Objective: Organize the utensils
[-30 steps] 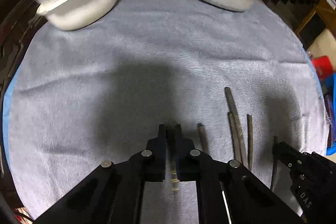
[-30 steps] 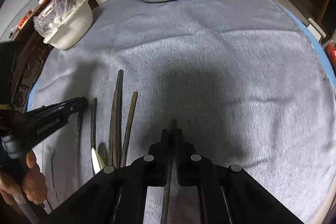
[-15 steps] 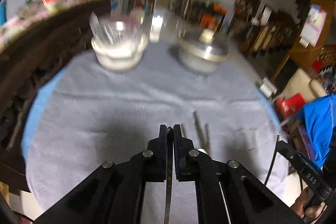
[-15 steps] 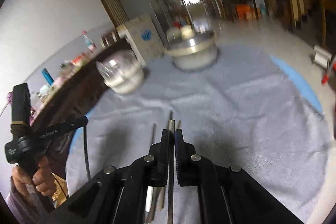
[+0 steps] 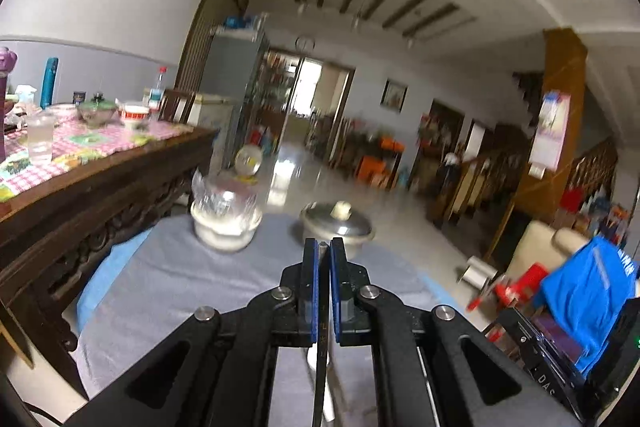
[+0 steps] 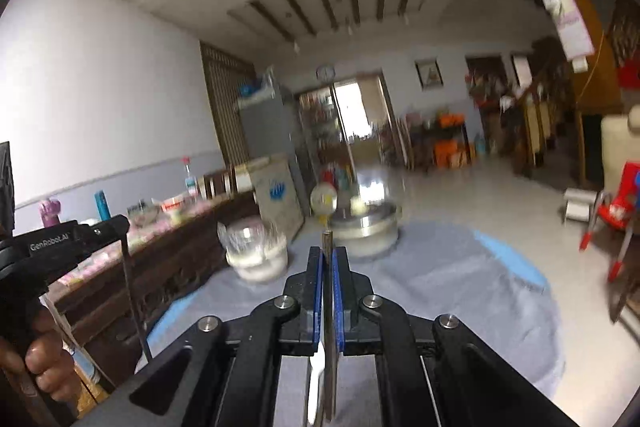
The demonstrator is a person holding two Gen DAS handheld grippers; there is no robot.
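Blue pads line both grippers, and each pair is pinched tight on a thin dark utensil, prob a chopstick. Left gripper (image 5: 324, 247) holds its chopstick (image 5: 320, 379) so the stick hangs down below the fingers w/ only a short end showing at the tips; in the right wrist view that same stick (image 6: 134, 299) dangles near vertical from the left gripper (image 6: 120, 225), well above the cloth, person's hand (image 6: 38, 363) wrapped on the handle. Right gripper (image 6: 329, 251) clamps a second chopstick (image 6: 328, 241) whose blunt end pokes up past the fingertips, rest running down between the pads; something pale, maybe a spoon (image 6: 316, 375), shows just beside it below the fingers, too blurred to be sure. Both tools are raised off the round table, which wears a grey cloth (image 5: 168, 279) over a blue underlayer. Farther across the cloth sit a white bowl (image 5: 224, 231) w/ clear plastic bunched on top, and right of it a steel pot (image 5: 336, 227) w/ lid on, the two near but apart. Beyond, on the left, a carved dark wood table (image 5: 92, 187) carries a pink check cloth, cups and bottles. At the back: grey fridge (image 5: 236, 67), bright doorway, shelves.
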